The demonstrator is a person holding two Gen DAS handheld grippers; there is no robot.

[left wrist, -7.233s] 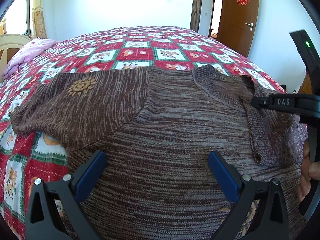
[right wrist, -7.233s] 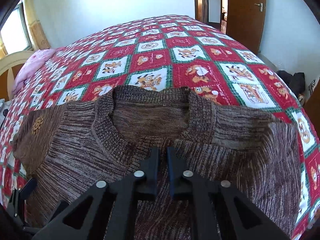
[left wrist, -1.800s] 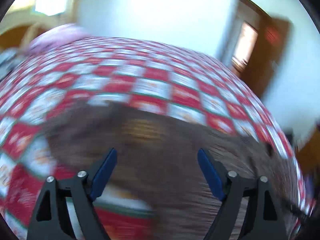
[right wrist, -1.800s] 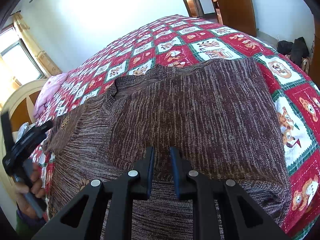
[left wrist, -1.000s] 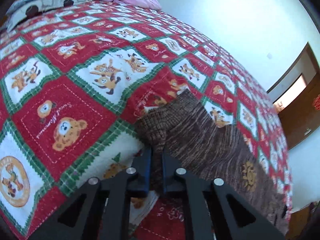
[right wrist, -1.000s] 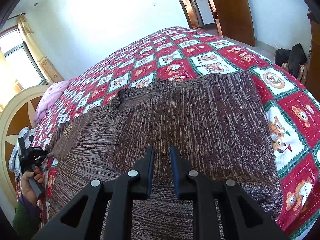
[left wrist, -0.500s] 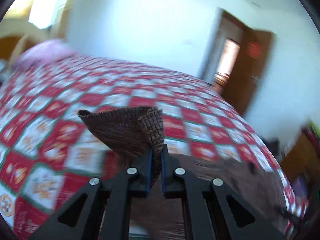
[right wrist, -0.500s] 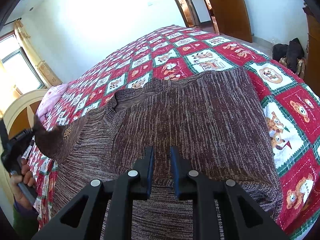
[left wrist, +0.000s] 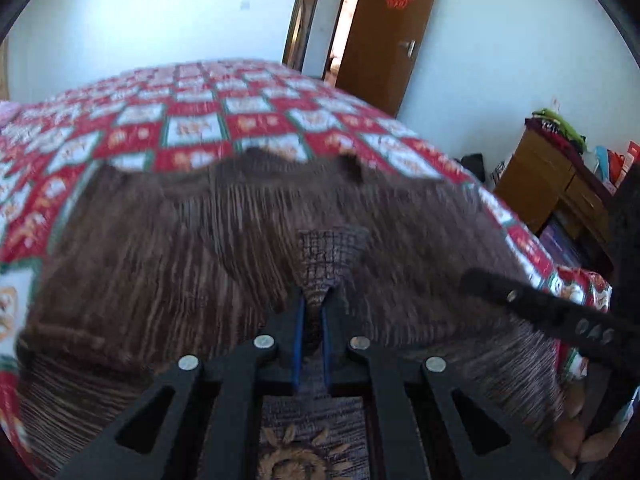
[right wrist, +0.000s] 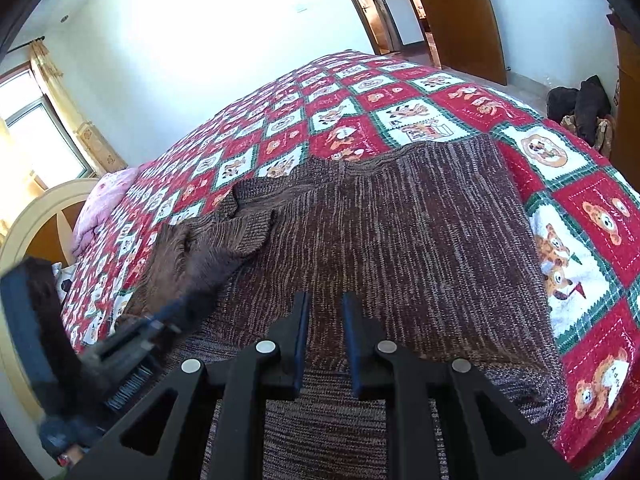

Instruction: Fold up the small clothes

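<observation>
Where legible, "DAS" on right gripper (left wrist: pixel 476 280)

Both views are fisheye, each looking forward and down along its own gripper's 2 fingers. The left wrist view sits close over the brown sweater (left wrist: pixel 168 248) near the bed's (left wrist: pixel 200 128) near edge, facing the far edge and the door (left wrist: pixel 384 32). The right wrist view hangs close above the sweater too, angled toward the far left corner by the window (right wrist: pixel 40 136). Both share the sweater, the quilt and the doorway wall; each catches the other gripper at its side.
</observation>
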